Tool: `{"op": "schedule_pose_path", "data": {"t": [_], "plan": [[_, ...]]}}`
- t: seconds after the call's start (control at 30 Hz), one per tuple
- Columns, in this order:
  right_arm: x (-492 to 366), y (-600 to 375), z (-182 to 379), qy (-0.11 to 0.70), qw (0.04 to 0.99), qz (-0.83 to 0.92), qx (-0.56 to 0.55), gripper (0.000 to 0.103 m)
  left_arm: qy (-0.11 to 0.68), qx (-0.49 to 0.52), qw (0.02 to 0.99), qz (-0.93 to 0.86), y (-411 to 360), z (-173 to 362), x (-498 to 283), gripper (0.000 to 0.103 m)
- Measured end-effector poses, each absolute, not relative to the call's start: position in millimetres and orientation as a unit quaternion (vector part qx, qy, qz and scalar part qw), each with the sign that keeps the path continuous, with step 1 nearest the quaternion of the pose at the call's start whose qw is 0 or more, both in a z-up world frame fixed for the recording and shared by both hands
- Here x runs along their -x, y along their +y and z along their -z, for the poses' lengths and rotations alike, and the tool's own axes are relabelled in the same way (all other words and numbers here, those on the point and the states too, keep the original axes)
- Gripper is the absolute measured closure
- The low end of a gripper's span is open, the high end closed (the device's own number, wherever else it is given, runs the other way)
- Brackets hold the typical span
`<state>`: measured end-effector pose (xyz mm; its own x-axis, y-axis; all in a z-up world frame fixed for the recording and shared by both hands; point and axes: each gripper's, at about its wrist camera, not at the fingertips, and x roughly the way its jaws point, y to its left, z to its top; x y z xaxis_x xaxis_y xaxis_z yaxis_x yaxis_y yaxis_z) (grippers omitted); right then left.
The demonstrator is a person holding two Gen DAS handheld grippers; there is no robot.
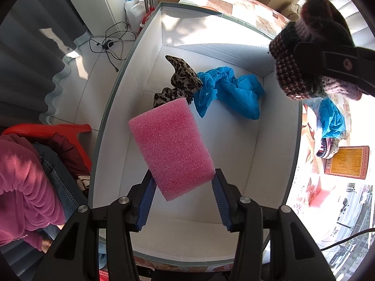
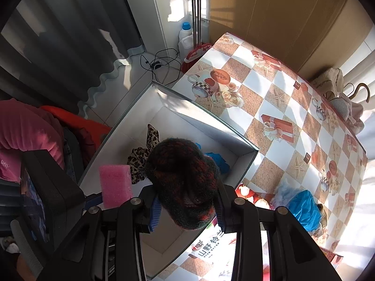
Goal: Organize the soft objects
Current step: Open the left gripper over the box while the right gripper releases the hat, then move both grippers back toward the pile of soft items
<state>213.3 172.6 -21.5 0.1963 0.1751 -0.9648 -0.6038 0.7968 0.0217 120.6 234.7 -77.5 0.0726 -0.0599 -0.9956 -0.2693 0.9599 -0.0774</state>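
Note:
A white box [image 1: 236, 145] with a grey-green rim stands at the table's left end. Inside lie a leopard-print cloth [image 1: 185, 79] and a crumpled blue cloth [image 1: 234, 91]. My left gripper [image 1: 184, 175] points straight down over the box, its blue pads shut on the lower end of a pink foam sponge [image 1: 171, 149]. The sponge [image 2: 116, 185] shows again in the right wrist view. My right gripper [image 2: 187, 201] holds a dark red-and-green knitted hat [image 2: 185, 182] between its pads, above the box's right side [image 2: 211, 128]. In the left wrist view that hat [image 1: 295, 75] hangs at the upper right.
The table [image 2: 281, 107] has a checkered oilcloth. On it lie another blue cloth [image 2: 304, 208] with other soft items and a red-and-yellow packet [image 1: 346, 161]. A person's pink sleeve [image 1: 21, 182] and a red chair [image 1: 46, 128] are left of the box. Cables [image 1: 110, 42] lie on the floor.

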Motion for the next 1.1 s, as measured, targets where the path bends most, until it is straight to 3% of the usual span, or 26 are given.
{"op": "schedule_pose_path", "data": {"t": [0.1, 0.2, 0.27, 0.73, 1.1], "plan": [[-216.4, 173.9, 17.3, 0.575, 0.755, -0.259, 0.180, 0.059, 0.676, 0.120, 0.724, -0.073, 234.9, 76.0, -121.5, 0.047], [-219.2, 172.4, 12.9, 0.569, 0.762, -0.256, 0.173, 0.058, 0.672, 0.127, 0.726, -0.076, 237.0, 74.9, -120.5, 0.036], [-220.3, 170.3, 11.1, 0.569, 0.765, -0.255, 0.165, 0.049, 0.669, 0.134, 0.727, -0.078, 239.1, 73.5, -119.9, 0.027], [-209.4, 140.5, 4.9, 0.561, 0.778, -0.245, 0.140, 0.049, 0.670, 0.133, 0.726, -0.081, 233.9, 73.9, -105.1, 0.027], [-128.7, 36.2, 33.6, 0.543, 0.787, -0.197, 0.219, 0.049, 0.664, 0.094, 0.740, -0.047, 193.3, 59.4, -99.2, 0.027]]}}
